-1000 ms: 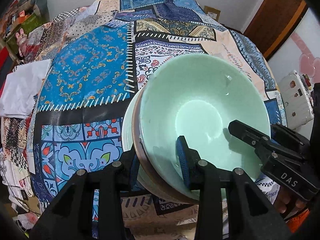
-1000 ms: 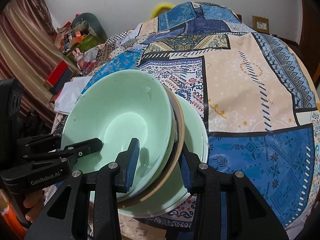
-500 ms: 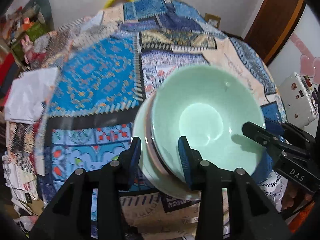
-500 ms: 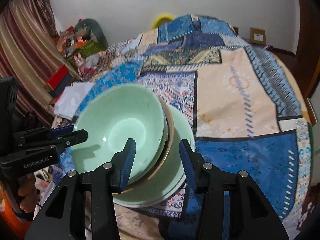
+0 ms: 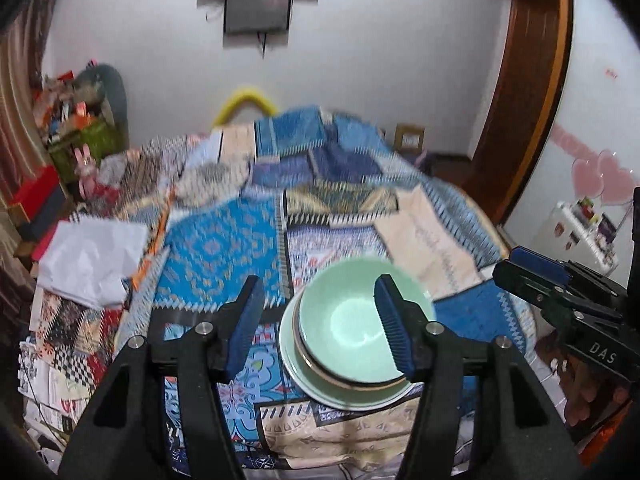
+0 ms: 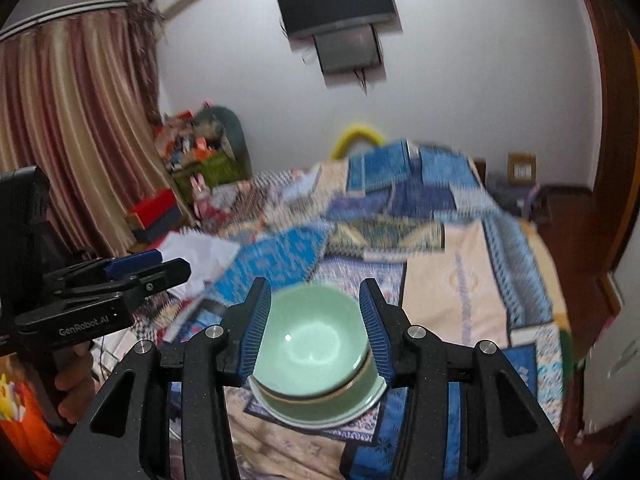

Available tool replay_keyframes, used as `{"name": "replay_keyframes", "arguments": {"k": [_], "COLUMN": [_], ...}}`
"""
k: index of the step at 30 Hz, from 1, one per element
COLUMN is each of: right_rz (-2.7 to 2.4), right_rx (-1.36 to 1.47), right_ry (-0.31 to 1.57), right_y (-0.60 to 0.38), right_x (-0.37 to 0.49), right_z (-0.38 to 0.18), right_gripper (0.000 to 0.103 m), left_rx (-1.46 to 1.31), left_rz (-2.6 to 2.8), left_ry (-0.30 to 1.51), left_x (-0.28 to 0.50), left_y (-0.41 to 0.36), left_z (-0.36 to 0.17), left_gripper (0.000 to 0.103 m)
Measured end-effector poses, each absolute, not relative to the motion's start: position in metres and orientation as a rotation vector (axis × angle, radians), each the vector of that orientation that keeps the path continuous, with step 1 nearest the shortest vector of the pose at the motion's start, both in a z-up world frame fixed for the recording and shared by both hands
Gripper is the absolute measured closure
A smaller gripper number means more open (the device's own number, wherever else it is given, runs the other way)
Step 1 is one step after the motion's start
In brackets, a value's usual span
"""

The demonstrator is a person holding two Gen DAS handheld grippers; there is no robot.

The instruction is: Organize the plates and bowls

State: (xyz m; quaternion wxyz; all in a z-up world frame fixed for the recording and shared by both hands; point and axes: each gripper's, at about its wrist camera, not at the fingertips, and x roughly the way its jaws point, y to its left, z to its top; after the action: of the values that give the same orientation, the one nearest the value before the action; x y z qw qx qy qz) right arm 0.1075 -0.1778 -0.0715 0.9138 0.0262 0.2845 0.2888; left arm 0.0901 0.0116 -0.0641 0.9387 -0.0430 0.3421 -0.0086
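A pale green bowl (image 5: 352, 320) sits nested in a brown-rimmed dish, on a pale green plate (image 5: 340, 398), near the front edge of the patchwork cloth. The stack also shows in the right wrist view (image 6: 312, 344). My left gripper (image 5: 320, 328) is open and empty, raised above and back from the stack. My right gripper (image 6: 316, 328) is open and empty, also raised above it. Each gripper shows in the other's view: the right gripper (image 5: 532, 272) at the right edge, the left gripper (image 6: 140, 268) at the left edge.
The patchwork cloth (image 5: 224, 256) covers a bed or table. White paper (image 5: 92, 260) lies at its left edge. Cluttered boxes (image 6: 192, 160) and a curtain (image 6: 72, 128) stand at the left, a wall screen (image 6: 340, 8) behind, a wooden door frame (image 5: 524, 92) at the right.
Both grippers have opened wide, let go of the stack's rims and pulled up and back. The bowl and plate stack stays on the cloth.
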Motion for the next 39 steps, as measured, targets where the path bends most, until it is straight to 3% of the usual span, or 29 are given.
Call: {"name": "replay_keyframes", "arguments": {"k": [3, 10, 12, 19, 23, 39], "right_rz": [0.607, 0.611, 0.597, 0.579, 0.573, 0.557], "right_rx": [0.041, 0.034, 0.031, 0.032, 0.045, 0.057], "right_ry": [0.514, 0.401, 0.375, 0.329, 0.32, 0.325], "right_y": [-0.177, -0.177, -0.176, -0.175, -0.175, -0.179], "right_x": [0.094, 0.073, 0.071, 0.065, 0.064, 0.061], "right_z": [-0.054, -0.033, -0.031, -0.027, -0.027, -0.03], "right_gripper": [0.051, 0.04, 0.03, 0.016, 0.001, 0.001], "left_rx": [-0.085, -0.073, -0.071, -0.046, -0.057, -0.067], "left_rz": [-0.025, -0.01, 0.002, 0.021, 0.025, 0.007], "left_ry": [0.614, 0.462, 0.419, 0.324, 0.301, 0.325], "left_x": [0.072, 0.037, 0.028, 0.009, 0.004, 0.008], "left_y": [0.011, 0.008, 0.009, 0.008, 0.008, 0.01], "left_z": [-0.043, -0.011, -0.005, 0.003, 0.003, -0.003], "left_gripper": [0.045, 0.03, 0.028, 0.005, 0.0, 0.0]}}
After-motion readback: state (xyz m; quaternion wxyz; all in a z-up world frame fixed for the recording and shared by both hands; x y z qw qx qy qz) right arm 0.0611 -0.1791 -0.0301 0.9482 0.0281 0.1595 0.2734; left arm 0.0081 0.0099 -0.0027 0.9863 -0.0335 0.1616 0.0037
